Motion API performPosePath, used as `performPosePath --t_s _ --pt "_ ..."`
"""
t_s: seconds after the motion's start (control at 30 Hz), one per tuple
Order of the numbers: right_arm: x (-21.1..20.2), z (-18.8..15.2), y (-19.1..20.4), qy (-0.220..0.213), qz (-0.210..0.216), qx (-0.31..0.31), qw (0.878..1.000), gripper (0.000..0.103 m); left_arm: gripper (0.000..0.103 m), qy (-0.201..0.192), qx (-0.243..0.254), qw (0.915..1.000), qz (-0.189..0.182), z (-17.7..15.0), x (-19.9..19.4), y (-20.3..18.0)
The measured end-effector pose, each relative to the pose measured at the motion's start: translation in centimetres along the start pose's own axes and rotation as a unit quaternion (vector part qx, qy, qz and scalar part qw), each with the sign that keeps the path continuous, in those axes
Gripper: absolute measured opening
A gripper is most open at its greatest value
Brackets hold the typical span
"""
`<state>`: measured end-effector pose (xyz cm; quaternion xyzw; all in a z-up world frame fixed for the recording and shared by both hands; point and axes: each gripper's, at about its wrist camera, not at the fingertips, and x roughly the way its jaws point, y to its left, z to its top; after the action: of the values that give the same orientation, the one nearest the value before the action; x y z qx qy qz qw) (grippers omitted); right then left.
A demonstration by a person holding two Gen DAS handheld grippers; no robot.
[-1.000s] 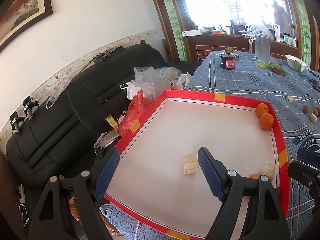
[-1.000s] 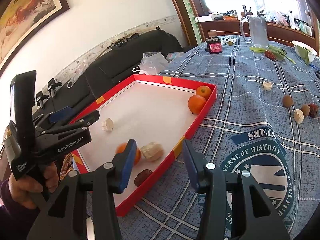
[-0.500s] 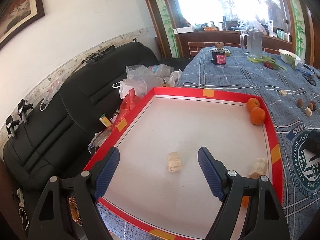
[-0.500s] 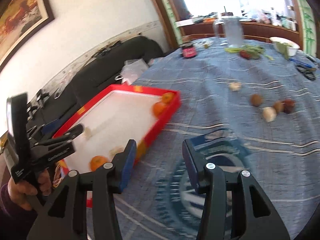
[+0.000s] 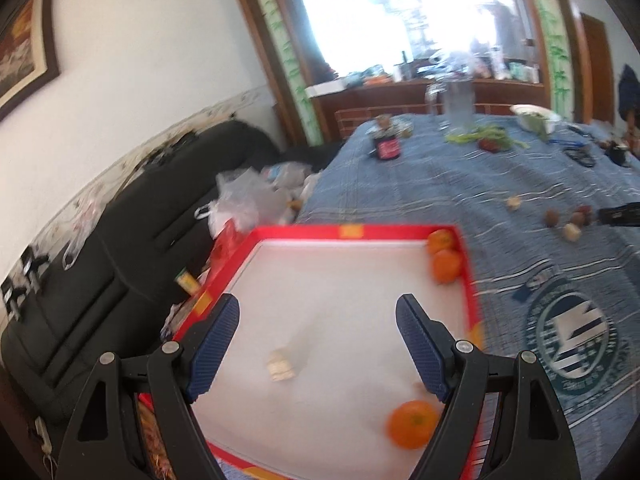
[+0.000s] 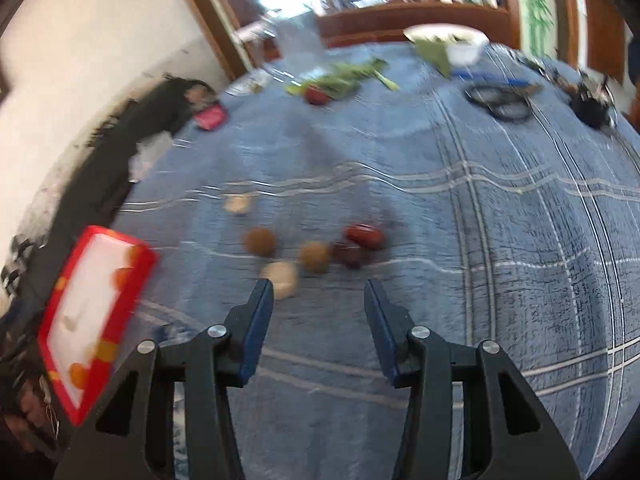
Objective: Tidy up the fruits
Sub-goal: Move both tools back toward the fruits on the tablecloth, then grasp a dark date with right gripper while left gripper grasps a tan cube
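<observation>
Hovering above the red-rimmed tray (image 5: 348, 232), the left gripper (image 5: 318, 344) is standing with its jaws spread wide and nothing between them. Below it a pale peeled fruit piece (image 5: 281, 365) is lying on the tray's white floor, and a whole orange (image 5: 412, 424) is sitting near the tray's near right corner, partly behind the right finger. Two more oranges (image 5: 444, 256) are resting touching each other in the far right corner against the rim. The tray is sitting on a blue checked tablecloth (image 5: 440, 184), at the table edge next to a black sofa (image 5: 132, 220).

The right gripper (image 6: 319, 304) is hanging over the open cloth, well apart from the tray (image 6: 132, 276), its jaws also parted and holding nothing. Just ahead of its fingertips a cluster of small fruits is lying on the cloth: a pale piece (image 6: 282, 278) just beside the left fingertip, two brown round fruits (image 6: 260, 242) and (image 6: 314, 256), and two dark red ones (image 6: 362, 236) touching each other. Another pale piece (image 6: 238, 203) is lying farther off. Both views are blurred, so the kinds of the small fruits cannot be told.
</observation>
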<state>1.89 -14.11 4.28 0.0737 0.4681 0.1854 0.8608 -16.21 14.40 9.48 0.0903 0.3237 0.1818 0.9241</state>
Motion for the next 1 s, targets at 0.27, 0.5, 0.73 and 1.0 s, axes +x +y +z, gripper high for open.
performPosePath --t_s 0.27,0.5,0.73,1.0 --pt "3.5 1.0 0.9 0.01 -0.092 -0.06 0.994 0.029 0.081 -0.016 0.042 0.9976 -0.052 1.1 -1.8 -4.3" --pt "4.4 1.7 1.6 -0.005 -0.106 -0.101 0.989 0.029 0.081 0.0 0.052 0.9955 -0.08 1.9 -1.4 -6.9" --pt "3.4 1.8 -0.1 0.008 -0.072 -0.085 0.994 0.021 0.081 0.002 0.075 0.9914 -0.107 3.5 -0.8 -10.7" --pt "-0.9 3.3 -5.7 -0.022 0.007 0.067 0.998 0.022 0.081 0.021 0.102 0.9811 -0.163 5.8 2.2 -17.3"
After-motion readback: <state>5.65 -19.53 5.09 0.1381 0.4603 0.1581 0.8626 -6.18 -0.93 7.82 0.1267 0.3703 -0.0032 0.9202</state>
